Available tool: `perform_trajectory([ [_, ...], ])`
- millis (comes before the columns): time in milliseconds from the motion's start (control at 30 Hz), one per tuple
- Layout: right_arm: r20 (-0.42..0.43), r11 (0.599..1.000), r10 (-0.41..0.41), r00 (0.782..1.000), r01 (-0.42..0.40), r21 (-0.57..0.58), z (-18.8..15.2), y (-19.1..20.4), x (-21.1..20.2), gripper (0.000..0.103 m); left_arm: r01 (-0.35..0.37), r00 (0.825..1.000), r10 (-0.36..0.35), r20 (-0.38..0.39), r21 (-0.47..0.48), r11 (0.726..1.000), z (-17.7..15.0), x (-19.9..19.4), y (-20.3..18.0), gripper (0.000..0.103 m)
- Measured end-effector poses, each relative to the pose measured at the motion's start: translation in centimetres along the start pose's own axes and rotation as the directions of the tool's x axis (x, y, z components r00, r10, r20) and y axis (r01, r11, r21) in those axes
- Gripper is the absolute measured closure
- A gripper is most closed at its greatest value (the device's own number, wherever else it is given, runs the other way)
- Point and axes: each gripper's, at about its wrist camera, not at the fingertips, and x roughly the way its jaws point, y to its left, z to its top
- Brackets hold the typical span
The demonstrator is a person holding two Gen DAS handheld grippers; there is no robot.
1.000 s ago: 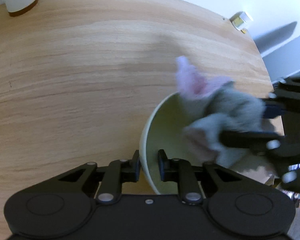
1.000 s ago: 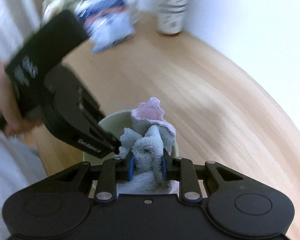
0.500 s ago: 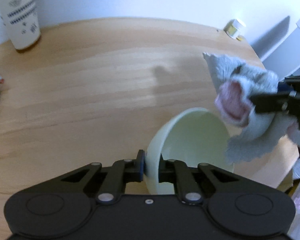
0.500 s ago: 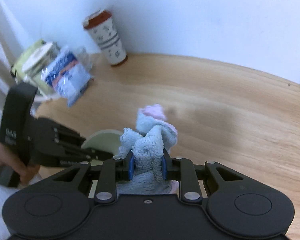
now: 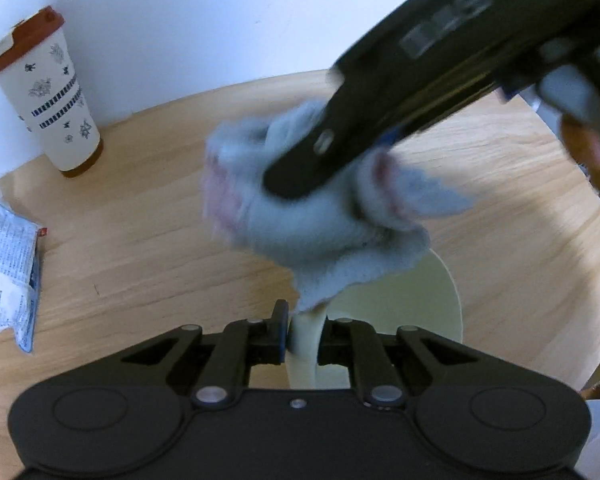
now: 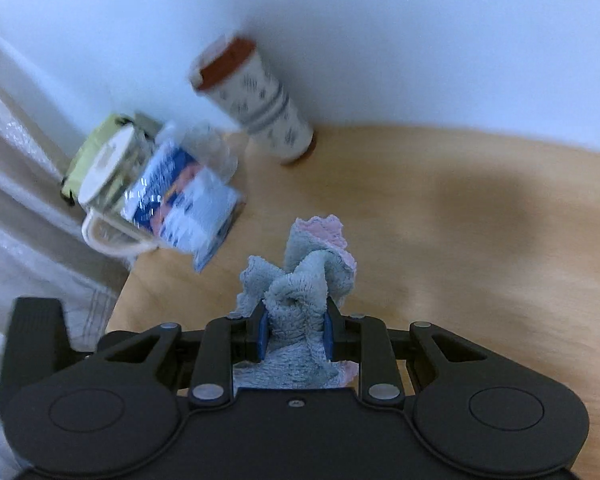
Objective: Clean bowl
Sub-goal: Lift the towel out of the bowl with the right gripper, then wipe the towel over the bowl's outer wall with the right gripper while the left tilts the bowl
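The pale bowl is pinched at its near rim by the left gripper above the table's near edge. A grey-pink cloth is clamped in the right gripper over it. A lidded cup is seen at the far edge.
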Motion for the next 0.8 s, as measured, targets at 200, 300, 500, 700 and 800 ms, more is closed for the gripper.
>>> perform_trajectory([
  [200,-0.122,0.999,-0.022,0.992,0.016,-0.052,0.3,0.0,3.1,0.074,0.005,1.000,-0.005,0.008,-0.049,0.999,-0.2,-0.3,0.4,0.092],
  [300,-0.131,1.000,-0.016,0.991,0.016,0.002,0.1,-1.1,3.2,0.074,0.002,1.000,-0.001,0.014,-0.044,0.999,0.0,-0.3,0.0,0.091],
  [500,-0.135,0.992,-0.073,0.988,0.085,0.091,-1.4,-3.6,1.9,0.074,0.011,1.000,-0.010,0.015,-0.068,0.998,0.2,0.0,0.0,0.091],
  [700,-0.140,0.973,-0.082,0.987,0.109,0.202,-2.8,-5.3,1.6,0.074,0.011,1.000,-0.010,0.019,-0.084,0.996,0.0,0.2,0.1,0.091],
  [800,-0.116,0.976,-0.047,0.992,0.070,0.207,-2.0,-4.5,1.9,0.072,0.012,1.000,-0.010,0.022,-0.088,0.996,0.1,0.4,0.3,0.091],
])
